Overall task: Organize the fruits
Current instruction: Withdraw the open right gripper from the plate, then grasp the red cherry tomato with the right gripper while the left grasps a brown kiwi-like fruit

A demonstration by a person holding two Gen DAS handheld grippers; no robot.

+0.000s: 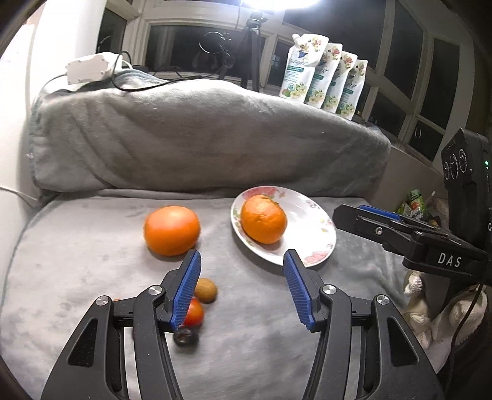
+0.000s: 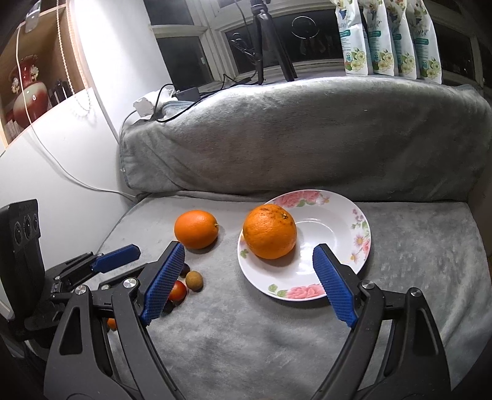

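Left of the floral plate [image 2: 358, 246], which is holding one orange [image 2: 270, 232], the second orange [image 2: 196, 229] and small fruits [image 2: 194, 280] are lying loose while the left gripper [image 1: 242, 277] and right gripper [image 2: 249, 277] are hovering, jaws spread and empty, risking round fruit rolling across the soft blanket [image 2: 246, 344] when nudged.

Overhead lamp [image 1: 276, 3] glare; fisheye edges dark.

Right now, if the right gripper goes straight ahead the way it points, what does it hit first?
Probably the plate, near its front rim: the right gripper, jaws open, frames the plate and the orange on it. Depth is unclear, so it may reach the orange first.
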